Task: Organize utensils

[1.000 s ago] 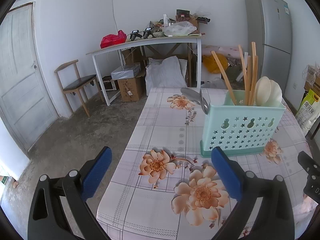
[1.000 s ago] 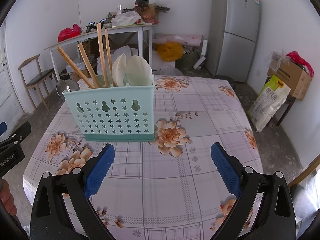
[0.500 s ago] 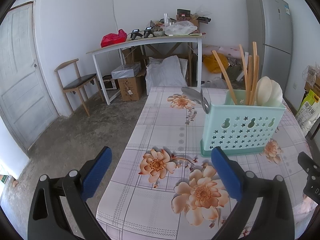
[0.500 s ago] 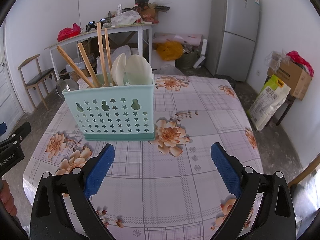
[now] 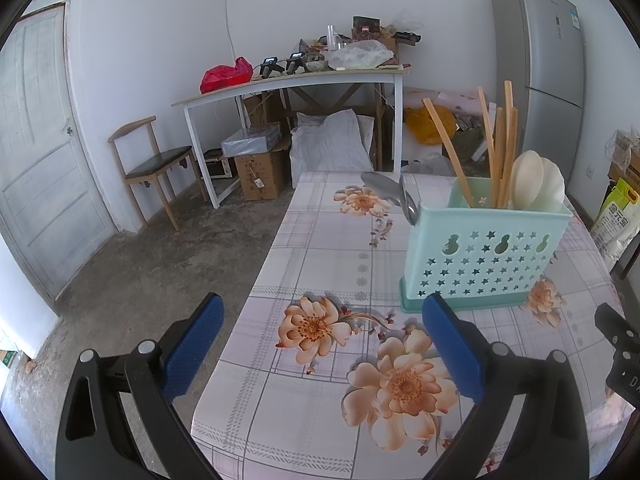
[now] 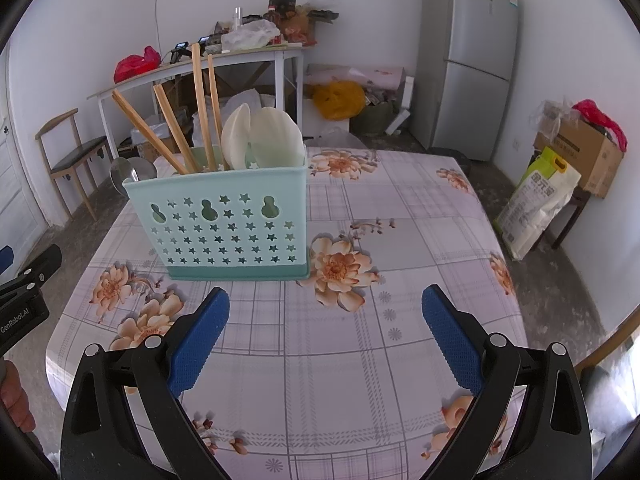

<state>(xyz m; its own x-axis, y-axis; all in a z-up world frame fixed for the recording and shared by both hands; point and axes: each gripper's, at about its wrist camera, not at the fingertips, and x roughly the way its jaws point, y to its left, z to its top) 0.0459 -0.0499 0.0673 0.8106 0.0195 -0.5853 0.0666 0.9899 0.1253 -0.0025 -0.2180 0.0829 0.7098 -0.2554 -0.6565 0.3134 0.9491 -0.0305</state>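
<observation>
A mint green utensil holder (image 5: 484,256) with star cut-outs stands on the floral tablecloth (image 5: 332,256); it also shows in the right wrist view (image 6: 228,224). It holds wooden chopsticks (image 5: 500,144), white spoons (image 5: 536,184) and metal spoons (image 5: 404,200). In the right wrist view the chopsticks (image 6: 200,108), white spoons (image 6: 264,140) and a metal spoon (image 6: 128,172) stick out of its top. My left gripper (image 5: 320,352) is open and empty, near the table's front left corner. My right gripper (image 6: 324,332) is open and empty, in front of the holder.
The table's left edge (image 5: 256,280) drops to a concrete floor. Behind stand a white cluttered desk (image 5: 296,80), a wooden chair (image 5: 156,160), a grey fridge (image 5: 544,64) and boxes. A rice bag (image 6: 536,204) and a cardboard box (image 6: 584,156) stand right of the table.
</observation>
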